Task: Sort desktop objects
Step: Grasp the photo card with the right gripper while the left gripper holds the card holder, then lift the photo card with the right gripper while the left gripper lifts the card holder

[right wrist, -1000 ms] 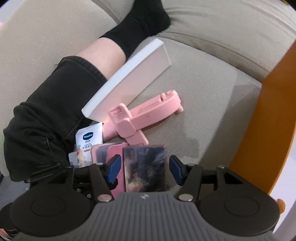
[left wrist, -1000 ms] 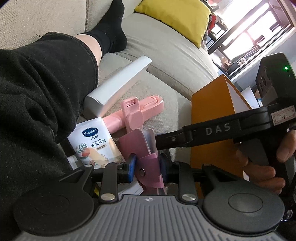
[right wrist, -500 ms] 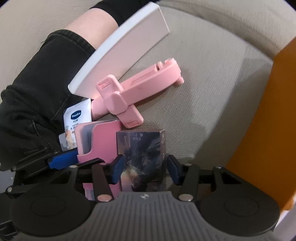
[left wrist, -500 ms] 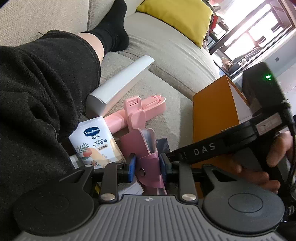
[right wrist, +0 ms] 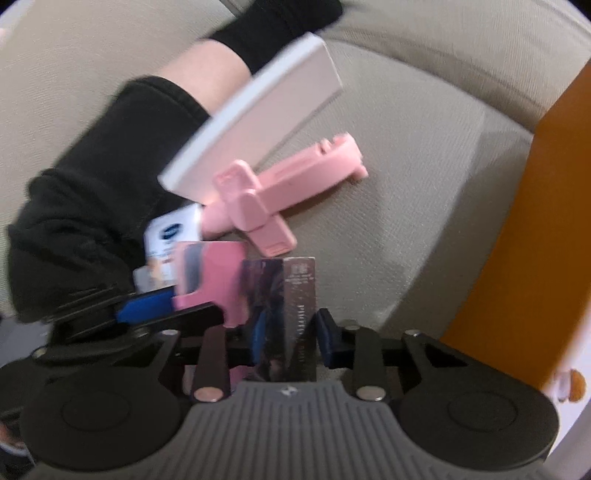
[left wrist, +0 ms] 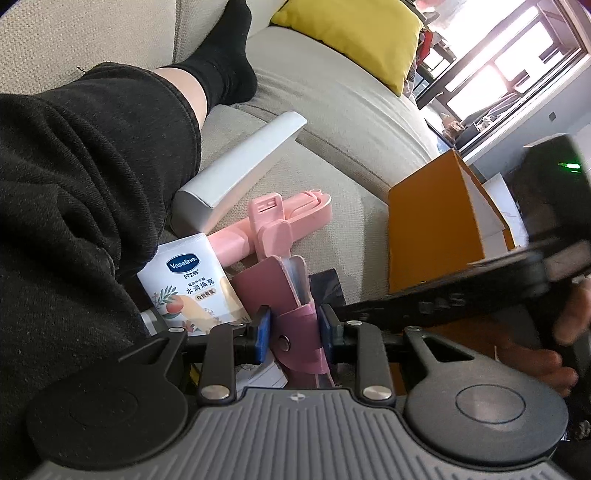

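Observation:
My left gripper is shut on a pink card holder and holds it upright over the sofa seat. My right gripper is shut on a small dark printed box right beside the pink card holder. A pink phone stand lies on the cushion behind them; it also shows in the right wrist view. A white Vaseline pouch lies left of the holder. A white flat box leans against the person's leg.
An orange box stands on the right, close to the right gripper's handle; it also shows in the right wrist view. The person's black-trousered leg fills the left. A yellow cushion lies far back on the beige sofa.
My right gripper has closed on the dark box and lifted it a little beside the pink card holder. My left gripper keeps its hold on the card holder, almost still.

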Motion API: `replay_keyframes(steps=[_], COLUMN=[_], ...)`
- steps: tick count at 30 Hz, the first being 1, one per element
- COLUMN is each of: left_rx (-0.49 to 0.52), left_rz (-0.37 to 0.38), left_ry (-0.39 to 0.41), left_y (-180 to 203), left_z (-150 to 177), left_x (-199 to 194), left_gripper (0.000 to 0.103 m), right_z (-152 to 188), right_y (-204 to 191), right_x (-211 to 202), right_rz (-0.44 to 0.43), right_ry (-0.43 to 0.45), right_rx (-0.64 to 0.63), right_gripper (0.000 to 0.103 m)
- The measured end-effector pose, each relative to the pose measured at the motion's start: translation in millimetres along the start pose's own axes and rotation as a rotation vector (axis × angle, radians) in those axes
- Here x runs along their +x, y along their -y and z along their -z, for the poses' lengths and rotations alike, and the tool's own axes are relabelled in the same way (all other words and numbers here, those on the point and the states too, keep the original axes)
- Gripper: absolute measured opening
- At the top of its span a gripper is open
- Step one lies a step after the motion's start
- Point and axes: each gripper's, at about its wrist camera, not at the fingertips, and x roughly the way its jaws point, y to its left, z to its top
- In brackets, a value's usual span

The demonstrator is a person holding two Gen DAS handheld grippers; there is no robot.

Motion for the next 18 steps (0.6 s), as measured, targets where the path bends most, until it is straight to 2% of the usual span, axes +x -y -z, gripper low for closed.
replay_keyframes(steps=[2, 3, 4, 12, 13, 14, 17, 18], left_rx=[0.003, 0.001, 0.000, -0.002, 0.003, 0.011, 0.039, 0.044], left_rz=[0.000, 0.004, 0.006, 0.003, -0.003, -0.006, -0.021, -0.024], left_ry=[-0.001, 0.000, -0.004, -0.001, -0.003, -0.004, -0.008, -0.009], left_y=[-0.4, -0.2, -0.5, 0.8, 1.6, 3.0, 7.6, 8.5], left_z=[-0.2, -0.3, -0.6, 0.2, 0.2, 0.5, 1.7, 2.0], left_x=[0.1, 0.3, 0.6, -1.5, -1.4, -1.5, -4.1, -5.2], left_gripper=[0.031, 0.031, 0.031, 0.032, 0.033, 0.033, 0.033, 0.033], right_z=[3.9, 5.1, 9.1, 10.0, 11.1, 12.1, 13.1, 13.0], right_y=[0.4, -0.5, -5.3, -12.3, -8.9, -5.2, -2.4, -3.2], right_x=[-7.7, -7.5, -4.7, 2.8, 1.5, 0.5, -3.0, -2.3], right_rz=[-0.083, -0.097, -0.083, -0.092, -0.096, -0.094, -0.101, -0.097], right_ry=[0.001, -0.013, -0.018, -0.004, 0.002, 0.012, 0.046, 0.048], right_rx=[0.024, 0.028, 0.020, 0.017, 0.031, 0.049, 0.052, 0.051], right_gripper=[0.019, 0.011, 0.011, 0.016, 0.018, 0.024, 0.026, 0.029])
